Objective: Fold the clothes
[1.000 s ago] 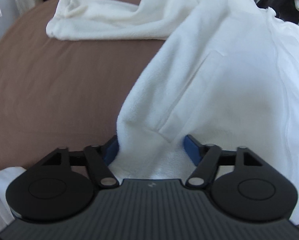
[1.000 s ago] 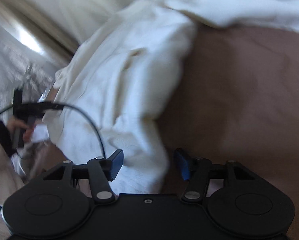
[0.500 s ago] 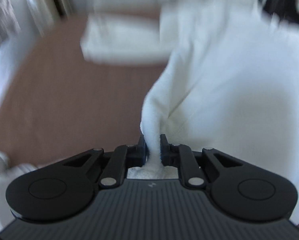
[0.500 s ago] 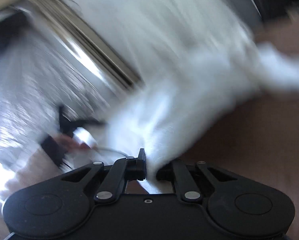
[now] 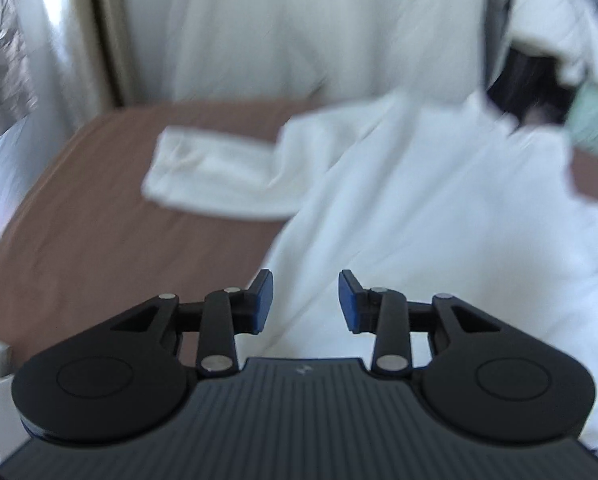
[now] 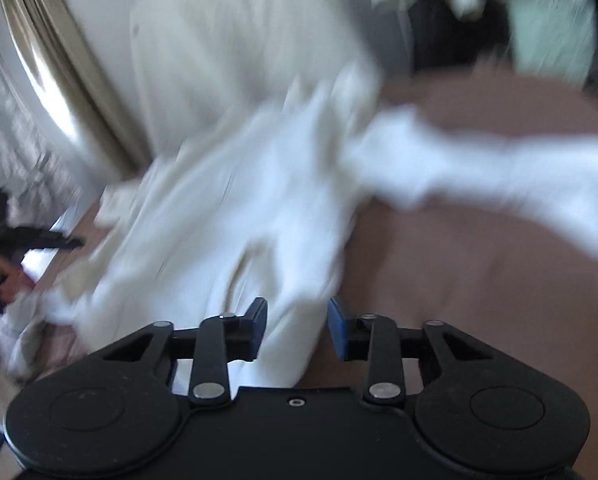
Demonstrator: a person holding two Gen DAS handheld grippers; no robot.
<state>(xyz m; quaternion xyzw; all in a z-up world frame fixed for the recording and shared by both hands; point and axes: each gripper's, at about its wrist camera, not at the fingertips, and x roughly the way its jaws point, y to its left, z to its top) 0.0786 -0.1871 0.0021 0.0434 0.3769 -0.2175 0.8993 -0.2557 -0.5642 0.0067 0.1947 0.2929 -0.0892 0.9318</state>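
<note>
Garment: a white fleecy top (image 5: 439,208) lay spread over the brown bed cover (image 5: 111,232), its body toward the right in the left wrist view, its lower edge running down toward the camera.
Sleeve: one sleeve (image 5: 219,176) stretched out leftward across the brown cover, the cuff end lying flat; in the right wrist view the other sleeve (image 6: 499,184) reached out to the right, blurred.
Left gripper: the left gripper (image 5: 305,300) hung above the hem of the top, its jaws opening, the blue pads (image 5: 263,300) standing apart with a clear gap.
Left grip: white cloth showed in the gap behind the pads, but neither pad pressed on it; nothing was held.
Right gripper: the right gripper (image 6: 297,330) pointed down at the near edge of the same top (image 6: 235,240), its jaws opening as well.
Right grip: a fold of white cloth ran down between the blue pads (image 6: 337,330); the pads stood clear of it on both sides, so it was not clamped.
Other hand: at the far left of the right wrist view a hand (image 6: 7,278) on a black handle was visible, small and blurred.
Background: pale curtains (image 5: 259,28) hung behind the bed; a heap of light clothes (image 5: 559,28) lay at the upper right.
Sharpness: both views were smeared, the right wrist view more so.
</note>
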